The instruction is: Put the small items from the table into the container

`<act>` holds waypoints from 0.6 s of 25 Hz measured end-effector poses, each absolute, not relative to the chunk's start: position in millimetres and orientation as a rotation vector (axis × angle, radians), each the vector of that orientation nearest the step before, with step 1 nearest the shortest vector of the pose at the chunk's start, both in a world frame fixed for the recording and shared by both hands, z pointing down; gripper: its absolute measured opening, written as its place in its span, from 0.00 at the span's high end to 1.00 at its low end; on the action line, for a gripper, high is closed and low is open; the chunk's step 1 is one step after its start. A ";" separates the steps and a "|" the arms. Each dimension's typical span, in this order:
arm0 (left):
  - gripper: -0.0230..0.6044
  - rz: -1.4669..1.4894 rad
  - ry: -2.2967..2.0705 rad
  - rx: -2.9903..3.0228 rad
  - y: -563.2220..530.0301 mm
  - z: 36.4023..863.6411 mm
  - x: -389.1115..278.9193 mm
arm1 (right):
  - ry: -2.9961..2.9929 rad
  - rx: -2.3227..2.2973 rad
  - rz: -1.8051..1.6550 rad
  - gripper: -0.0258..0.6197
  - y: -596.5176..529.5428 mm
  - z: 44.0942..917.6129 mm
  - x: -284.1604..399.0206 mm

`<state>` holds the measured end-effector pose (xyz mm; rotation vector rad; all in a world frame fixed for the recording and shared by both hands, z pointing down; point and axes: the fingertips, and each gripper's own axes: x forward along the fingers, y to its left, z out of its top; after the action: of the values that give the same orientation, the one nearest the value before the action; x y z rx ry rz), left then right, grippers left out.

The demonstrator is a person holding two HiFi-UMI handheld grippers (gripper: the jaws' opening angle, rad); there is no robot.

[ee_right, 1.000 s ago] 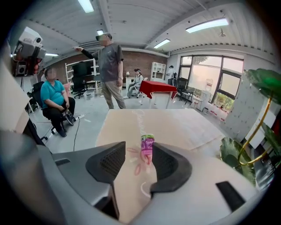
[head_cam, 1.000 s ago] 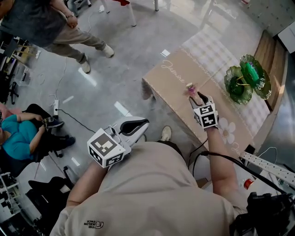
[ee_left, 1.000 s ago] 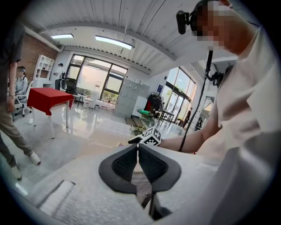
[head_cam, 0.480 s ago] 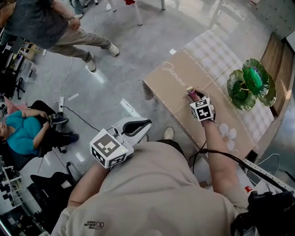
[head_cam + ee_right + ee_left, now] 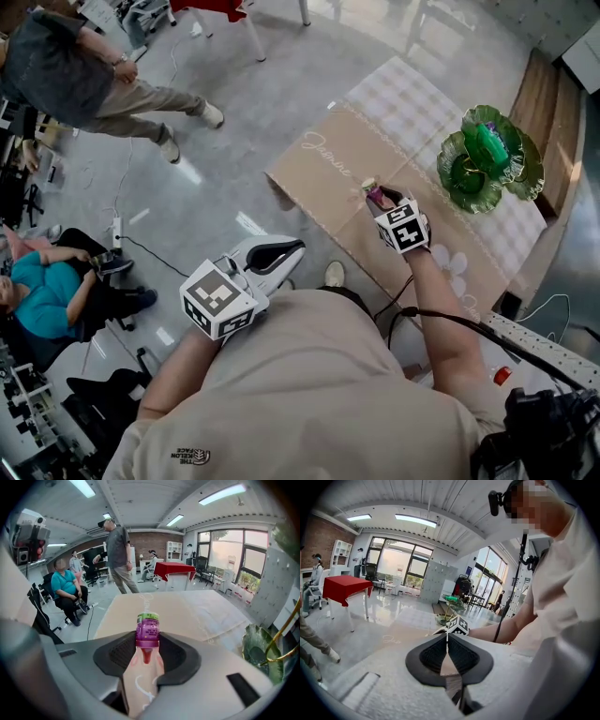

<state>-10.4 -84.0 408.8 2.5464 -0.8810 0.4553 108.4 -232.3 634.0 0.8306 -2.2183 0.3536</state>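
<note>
A small purple bottle (image 5: 371, 194) with a green cap stands upright on the tan tablecloth (image 5: 323, 159). My right gripper (image 5: 377, 197) is around the bottle (image 5: 147, 631), its jaws closing, and both pads touch its sides. The container, a green leaf-shaped tiered dish (image 5: 483, 155), stands further right on the table, also seen as a dish (image 5: 260, 653) at the right edge of the right gripper view. My left gripper (image 5: 289, 251) hangs off the table over the floor, shut, with nothing between its pads (image 5: 436, 656).
One person (image 5: 84, 75) walks on the grey floor at the upper left; another in teal (image 5: 37, 291) sits at the left. A red table (image 5: 344, 585) stands far off. A white power strip (image 5: 544, 339) and cables lie at the lower right.
My right gripper has moved forward to the purple bottle, which now stands between its jaws instead of ahead of them. The left gripper looks unchanged.
</note>
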 end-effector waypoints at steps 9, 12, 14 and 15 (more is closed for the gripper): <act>0.95 0.433 -0.761 2.615 -92.8 403.6 29.8 | -2.268 0.838 0.287 0.71 -203.5 535.2 132.8; 0.95 0.415 -0.713 2.634 -94.9 403.1 46.2 | -2.276 0.865 0.266 0.71 -199.7 496.7 151.6; 0.95 0.407 -0.682 2.646 -95.8 402.8 56.0 | -2.271 0.900 0.252 0.71 -202.0 473.3 167.5; 0.95 0.404 -0.668 2.652 -96.2 402.5 60.6 | -2.266 0.920 0.242 0.71 -203.9 462.3 176.3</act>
<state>60.6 -96.2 402.5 2.6521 -0.6682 0.4041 176.3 -203.9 462.3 0.9204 -2.2658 0.2424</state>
